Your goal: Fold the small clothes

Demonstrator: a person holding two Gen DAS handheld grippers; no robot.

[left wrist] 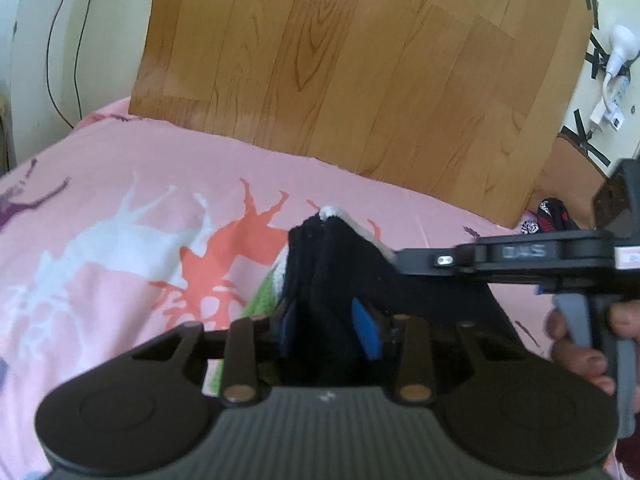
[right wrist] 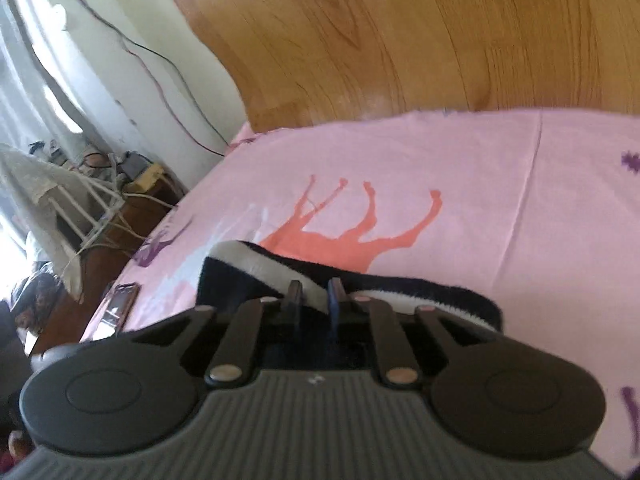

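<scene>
Both grippers pinch one soft black garment (left wrist: 320, 280) with white trim, lifted just above the pink bed sheet (left wrist: 120, 184): left gripper (left wrist: 330, 330) and right gripper (right wrist: 316, 300) narrowly closed on it. Light and limp, it looks best held by its edges.

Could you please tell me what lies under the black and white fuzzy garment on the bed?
Under the black and white fuzzy garment lies the pink animal-print bedsheet. In the left wrist view a green fuzzy patch peeks out beside it. Whatever else lies beneath is covered.
</scene>
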